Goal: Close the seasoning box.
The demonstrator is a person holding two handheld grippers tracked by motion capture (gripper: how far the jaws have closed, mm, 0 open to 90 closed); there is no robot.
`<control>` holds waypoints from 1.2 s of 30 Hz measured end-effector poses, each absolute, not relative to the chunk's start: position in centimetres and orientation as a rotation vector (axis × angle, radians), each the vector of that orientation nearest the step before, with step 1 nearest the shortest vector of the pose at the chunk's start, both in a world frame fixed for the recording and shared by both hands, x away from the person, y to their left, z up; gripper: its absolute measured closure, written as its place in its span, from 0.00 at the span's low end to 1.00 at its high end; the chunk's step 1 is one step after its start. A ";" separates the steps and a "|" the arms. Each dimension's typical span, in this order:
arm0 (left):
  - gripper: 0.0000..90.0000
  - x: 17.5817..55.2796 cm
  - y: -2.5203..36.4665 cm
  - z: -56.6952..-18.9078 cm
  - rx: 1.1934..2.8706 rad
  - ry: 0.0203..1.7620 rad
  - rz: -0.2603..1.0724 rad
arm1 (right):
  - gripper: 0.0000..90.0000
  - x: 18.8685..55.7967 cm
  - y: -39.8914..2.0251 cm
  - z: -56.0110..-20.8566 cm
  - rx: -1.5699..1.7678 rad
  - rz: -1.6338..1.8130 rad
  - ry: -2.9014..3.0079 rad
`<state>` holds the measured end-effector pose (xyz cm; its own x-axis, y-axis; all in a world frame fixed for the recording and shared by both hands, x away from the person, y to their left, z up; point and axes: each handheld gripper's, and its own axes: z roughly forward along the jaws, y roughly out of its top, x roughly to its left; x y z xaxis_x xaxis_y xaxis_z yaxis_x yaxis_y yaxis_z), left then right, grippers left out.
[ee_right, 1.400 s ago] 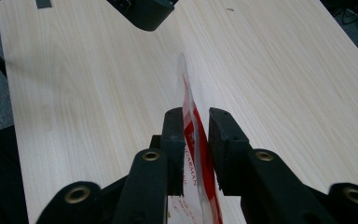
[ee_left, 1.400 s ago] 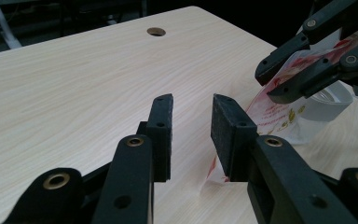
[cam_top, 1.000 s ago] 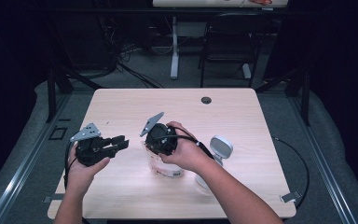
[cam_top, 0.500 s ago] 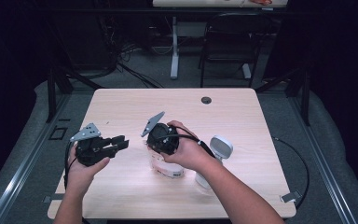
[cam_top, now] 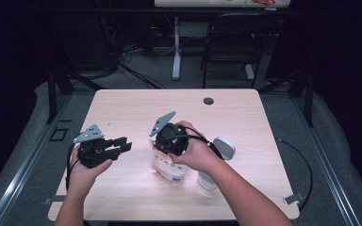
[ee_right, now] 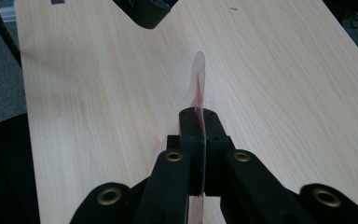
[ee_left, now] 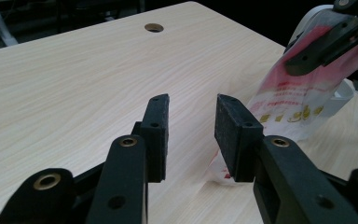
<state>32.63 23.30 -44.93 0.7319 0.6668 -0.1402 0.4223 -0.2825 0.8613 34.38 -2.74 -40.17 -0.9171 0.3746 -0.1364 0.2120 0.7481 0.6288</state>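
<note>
A clear plastic pouch (cam_top: 168, 168) with red and white print stands on the wooden table (cam_top: 245, 122), near its middle front. My right gripper (cam_top: 166, 149) reaches down onto the pouch's top edge and is shut on it. In the right gripper view the pouch (ee_right: 198, 79) shows edge-on, pinched between the pads of the right gripper (ee_right: 197, 114). My left gripper (cam_top: 125, 145) hovers left of the pouch and points at it. Its jaws have just been opening and nothing is between them. In the left gripper view the left gripper (ee_left: 191, 105) stands open, with the pouch (ee_left: 298, 98) ahead at the right.
A white object with a rounded head (cam_top: 223, 147) stands just right of the pouch, partly behind the right forearm. A round cable hole (cam_top: 209, 100) sits near the table's far edge. Chairs and table legs stand on the dark floor beyond.
The right hand with the pouch has edged slightly to the right. The left hand has kept its place.
</note>
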 end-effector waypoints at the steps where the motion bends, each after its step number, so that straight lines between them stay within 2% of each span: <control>1: 0.72 32.6 23.2 -45.0 1.921 0.835 0.302 | 1.00 34.3 -2.8 -40.1 0.457 0.929 2.695; 20: 0.63 32.8 22.5 -45.4 1.956 0.814 0.286 | 1.00 33.5 -4.4 -38.7 0.429 1.001 2.662; 36: 0.57 32.9 20.9 -46.2 2.001 0.734 0.199 | 1.00 33.2 -5.6 -37.8 0.418 1.063 2.652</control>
<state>32.90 20.89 -46.19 0.8057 0.5716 -0.1550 0.4153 -0.3586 0.8360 33.17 -5.56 -37.78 -0.9268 0.3539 -0.1261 0.1688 0.6921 0.7018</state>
